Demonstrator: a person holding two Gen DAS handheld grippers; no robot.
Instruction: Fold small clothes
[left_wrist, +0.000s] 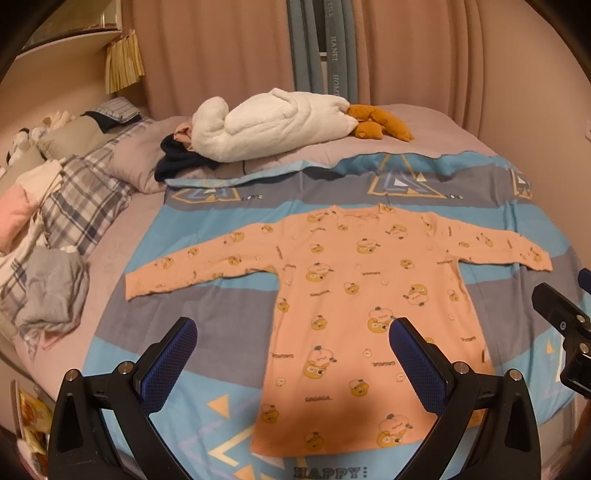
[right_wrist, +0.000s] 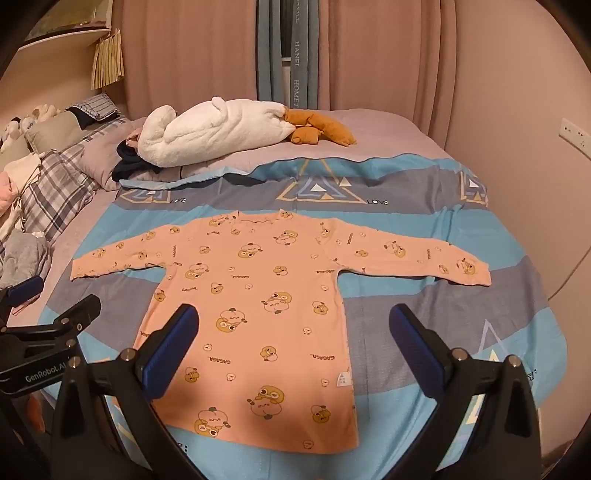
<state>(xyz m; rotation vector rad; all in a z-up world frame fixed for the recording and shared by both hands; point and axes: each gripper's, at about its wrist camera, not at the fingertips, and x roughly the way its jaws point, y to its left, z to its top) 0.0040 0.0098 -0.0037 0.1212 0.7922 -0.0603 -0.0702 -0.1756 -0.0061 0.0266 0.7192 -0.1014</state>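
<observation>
None of the folding was done yet: the peach long-sleeved shirt (left_wrist: 343, 291) lay flat on the blue bedspread (left_wrist: 332, 184), sleeves out, and we held our left gripper (left_wrist: 293, 350) and right gripper (right_wrist: 293, 339) above it, jaws wide apart.

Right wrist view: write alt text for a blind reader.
A peach long-sleeved top lies flat, sleeves spread, on a blue and grey bedspread. The open right hand-held gripper hovers above its hem; a white plush goose lies behind.
</observation>
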